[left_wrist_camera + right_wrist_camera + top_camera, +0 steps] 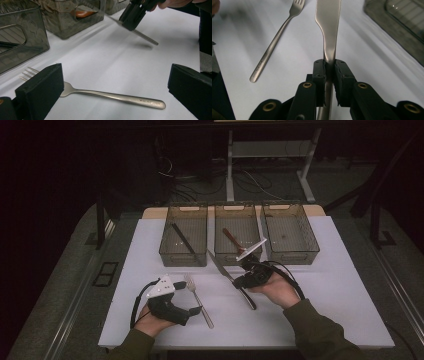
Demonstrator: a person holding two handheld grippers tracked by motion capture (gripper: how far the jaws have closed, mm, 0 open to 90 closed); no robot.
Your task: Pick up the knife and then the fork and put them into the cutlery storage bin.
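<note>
My right gripper (pixel 329 67) clamped a plain steel knife (pixel 328 25) by its neck, raised above the worktop's (pixel 325 285) middle. My left gripper (pixel 115 85), jaws wide, straddled the fork (pixel 112 96) near the front edge.

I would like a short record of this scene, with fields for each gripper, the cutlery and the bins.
right gripper: shut on the knife, which is lifted off the table
left gripper: open, jaws either side of the fork, not touching it
fork: flat on the table
bins: three in a row
left bin: a dark utensil
middle bin: a red-brown utensil
right bin: contents unclear
</note>
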